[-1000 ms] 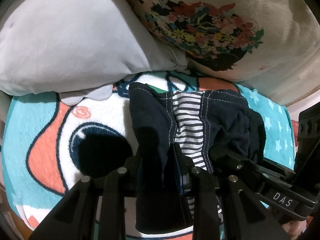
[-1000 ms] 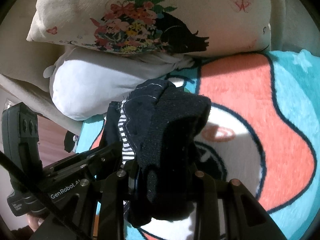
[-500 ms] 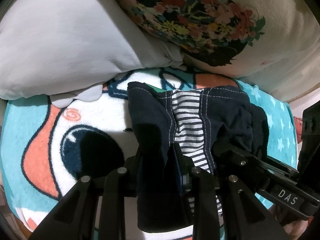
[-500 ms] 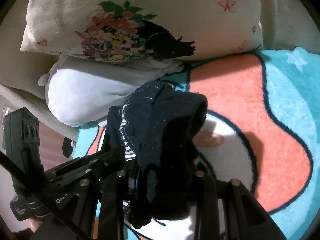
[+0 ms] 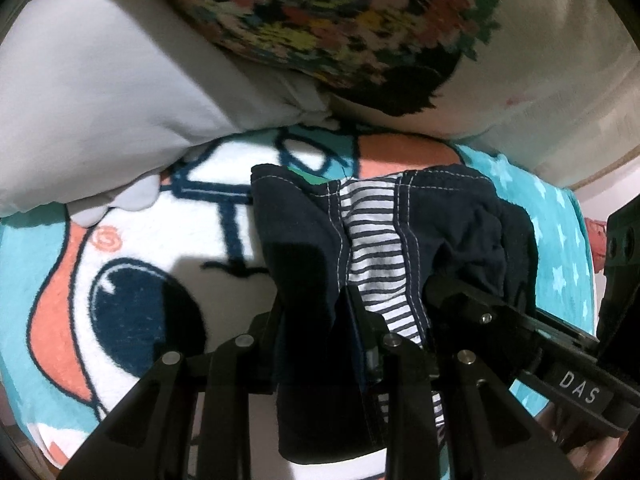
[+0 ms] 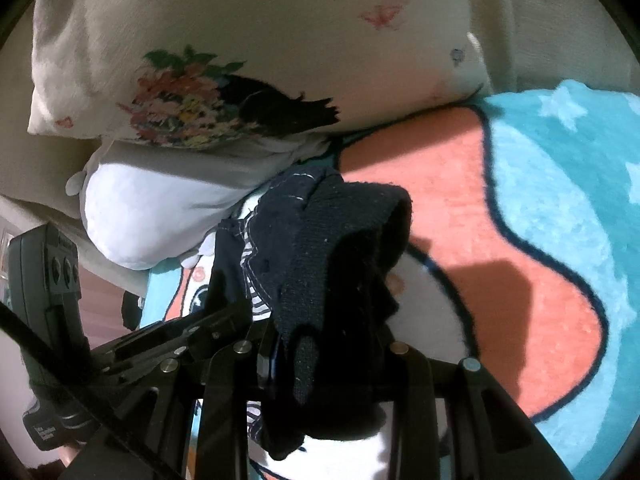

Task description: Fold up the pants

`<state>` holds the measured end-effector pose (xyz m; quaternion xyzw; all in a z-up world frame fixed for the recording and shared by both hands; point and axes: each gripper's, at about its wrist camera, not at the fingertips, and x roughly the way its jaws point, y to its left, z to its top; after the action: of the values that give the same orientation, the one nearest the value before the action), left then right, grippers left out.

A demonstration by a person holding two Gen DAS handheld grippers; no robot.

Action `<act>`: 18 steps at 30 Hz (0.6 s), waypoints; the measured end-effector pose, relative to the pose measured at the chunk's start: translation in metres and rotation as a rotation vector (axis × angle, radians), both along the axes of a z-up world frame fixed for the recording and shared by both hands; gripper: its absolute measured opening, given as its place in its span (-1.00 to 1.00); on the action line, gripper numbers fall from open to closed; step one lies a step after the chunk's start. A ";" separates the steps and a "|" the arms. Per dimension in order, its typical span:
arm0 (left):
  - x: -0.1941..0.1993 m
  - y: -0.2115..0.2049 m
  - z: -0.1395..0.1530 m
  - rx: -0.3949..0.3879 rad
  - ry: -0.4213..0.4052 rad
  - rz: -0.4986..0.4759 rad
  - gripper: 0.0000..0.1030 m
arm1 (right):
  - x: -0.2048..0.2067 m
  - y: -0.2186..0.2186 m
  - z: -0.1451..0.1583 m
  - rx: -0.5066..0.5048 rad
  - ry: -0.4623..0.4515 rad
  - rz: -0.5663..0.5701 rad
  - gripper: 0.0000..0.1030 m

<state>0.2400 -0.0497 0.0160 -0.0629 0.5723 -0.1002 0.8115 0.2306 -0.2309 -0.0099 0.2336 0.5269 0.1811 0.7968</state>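
Observation:
The pants point(image 5: 400, 232) are small, dark navy, with white stitching and a striped white-and-navy panel. They hang bunched between both grippers above a cartoon blanket point(image 5: 120, 280). My left gripper point(image 5: 316, 320) is shut on one dark edge of the pants. My right gripper point(image 6: 324, 344) is shut on the other edge, where the pants point(image 6: 332, 248) drape over its fingers as a dark knit fold. The right gripper's body also shows in the left wrist view point(image 5: 520, 340), close beside the left one.
A white pillow point(image 5: 100, 100) and a cream pillow with a floral print point(image 5: 360, 20) lie just beyond the pants. The blanket point(image 6: 540, 220), teal, coral and white, spreads to the right. The left gripper's body point(image 6: 52, 300) sits at the lower left of the right wrist view.
Both grippers have carried the pants forward toward the pillows, which now loom larger and closer. Both grips have held.

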 end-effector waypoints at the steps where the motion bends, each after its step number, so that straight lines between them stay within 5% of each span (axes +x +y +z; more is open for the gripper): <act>1: 0.000 -0.003 -0.001 0.003 0.002 -0.004 -0.50 | 0.000 -0.003 -0.001 0.000 0.003 -0.007 -0.36; 18: 0.007 -0.006 -0.002 0.001 0.011 0.018 -0.51 | 0.008 -0.007 -0.007 0.013 0.010 -0.008 -0.36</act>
<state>0.2473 -0.0558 0.0144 -0.0682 0.5761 -0.0921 0.8093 0.2385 -0.2376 -0.0165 0.2420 0.5287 0.1803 0.7933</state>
